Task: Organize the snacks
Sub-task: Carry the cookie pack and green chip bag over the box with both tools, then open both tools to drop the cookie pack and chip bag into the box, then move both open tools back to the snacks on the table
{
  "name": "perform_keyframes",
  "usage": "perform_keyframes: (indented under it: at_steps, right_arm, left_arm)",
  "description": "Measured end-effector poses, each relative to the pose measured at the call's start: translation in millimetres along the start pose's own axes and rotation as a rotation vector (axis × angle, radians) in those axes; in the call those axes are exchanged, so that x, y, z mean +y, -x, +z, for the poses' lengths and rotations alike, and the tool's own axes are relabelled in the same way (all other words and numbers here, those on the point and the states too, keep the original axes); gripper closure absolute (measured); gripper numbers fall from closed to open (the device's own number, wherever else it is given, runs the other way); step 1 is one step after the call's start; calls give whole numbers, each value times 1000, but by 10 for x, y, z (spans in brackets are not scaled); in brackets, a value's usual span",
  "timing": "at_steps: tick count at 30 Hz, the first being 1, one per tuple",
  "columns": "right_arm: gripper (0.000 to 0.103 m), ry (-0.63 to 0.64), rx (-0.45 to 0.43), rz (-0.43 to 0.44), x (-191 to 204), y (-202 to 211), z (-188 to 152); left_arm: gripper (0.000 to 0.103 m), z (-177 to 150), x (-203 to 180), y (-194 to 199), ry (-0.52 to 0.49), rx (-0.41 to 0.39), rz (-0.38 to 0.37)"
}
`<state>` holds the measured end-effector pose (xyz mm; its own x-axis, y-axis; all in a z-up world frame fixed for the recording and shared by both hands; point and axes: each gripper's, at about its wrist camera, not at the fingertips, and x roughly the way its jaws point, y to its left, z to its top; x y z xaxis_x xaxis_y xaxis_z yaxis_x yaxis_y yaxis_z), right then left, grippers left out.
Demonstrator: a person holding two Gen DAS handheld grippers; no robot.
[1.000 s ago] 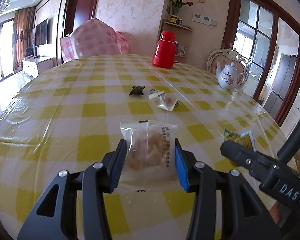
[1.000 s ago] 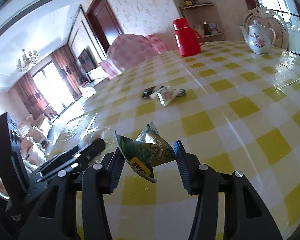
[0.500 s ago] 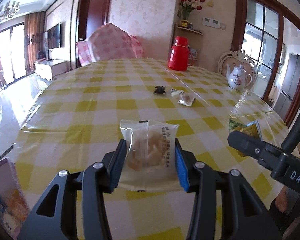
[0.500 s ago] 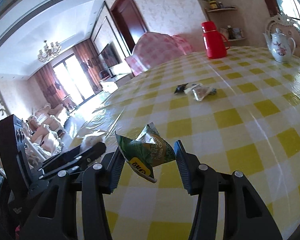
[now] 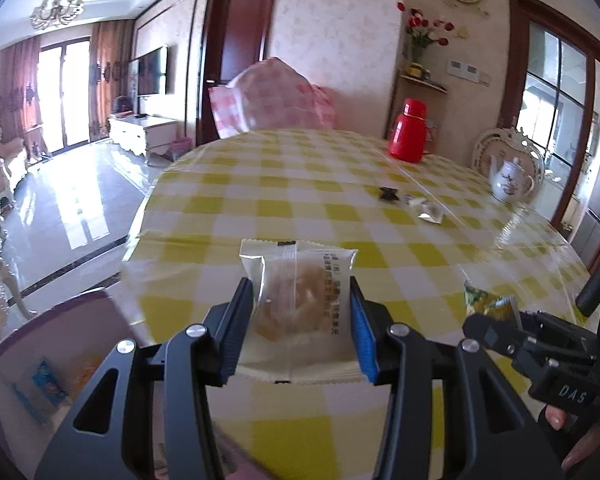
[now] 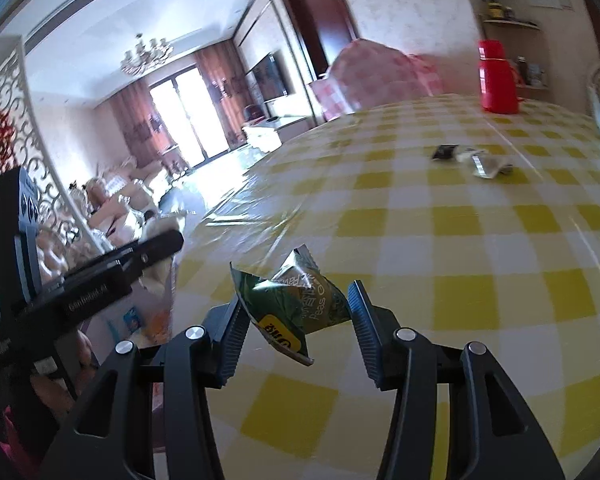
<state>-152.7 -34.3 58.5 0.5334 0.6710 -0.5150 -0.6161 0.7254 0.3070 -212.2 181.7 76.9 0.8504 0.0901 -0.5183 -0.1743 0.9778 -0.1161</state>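
Note:
My left gripper is shut on a clear-and-white pastry packet, held above the near left edge of the yellow checked table. My right gripper is shut on a green pea snack packet, also above the table's near edge; it shows in the left wrist view too. Three small snack wrappers lie together mid-table, also seen in the right wrist view. A purple-rimmed container holding snack packets sits below the table edge at the lower left.
A red thermos and a white teapot stand at the table's far side. A pink checked cushion on a chair is behind the table. The floor opens to the left.
Both grippers have pulled back and to the left, away from the table's middle, each keeping its packet. The purple-rimmed container has come into view at the lower left.

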Motion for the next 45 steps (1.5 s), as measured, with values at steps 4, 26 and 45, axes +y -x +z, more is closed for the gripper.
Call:
perform_keyframes:
  at_steps: [4,26,45]
  right_arm:
    - [54,33,24,23,266,-73,-42]
    - [54,394,232,195,1952,-678,-573]
    - [15,162,49,235,1046,-94,-44]
  left_arm:
    - [56,-44,219,136,-2,-5,29]
    - [56,-201,1664,531,-31,170,243]
    - [2,19,1409,791,127,-81,293]
